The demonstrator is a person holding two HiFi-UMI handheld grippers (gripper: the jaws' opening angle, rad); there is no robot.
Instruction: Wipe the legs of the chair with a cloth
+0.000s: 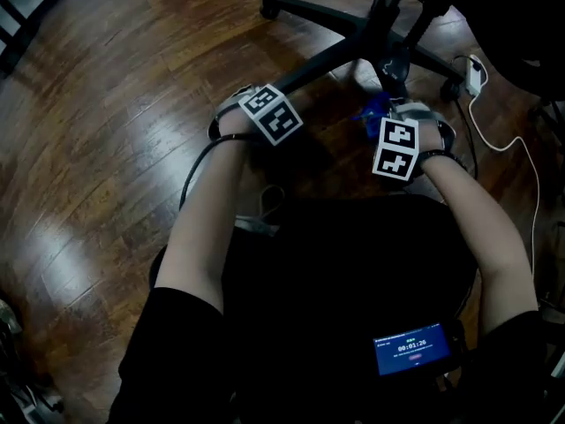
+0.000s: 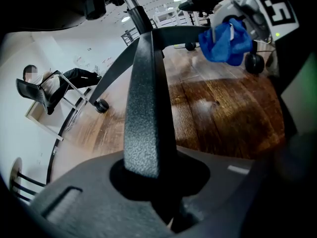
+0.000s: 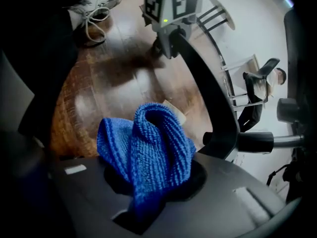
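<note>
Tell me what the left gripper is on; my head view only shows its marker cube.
Observer: The left gripper is shut on a black chair leg, which runs up between its jaws.
Operator: And the other one?
Observer: The right gripper is shut on a bunched blue cloth.
Operator: Anyone else around?
Observer: A person sits in the background.

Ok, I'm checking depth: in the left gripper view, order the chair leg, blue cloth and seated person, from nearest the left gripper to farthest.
1. Chair leg, centre, in the jaws.
2. Blue cloth, upper right.
3. Seated person, far left.
</note>
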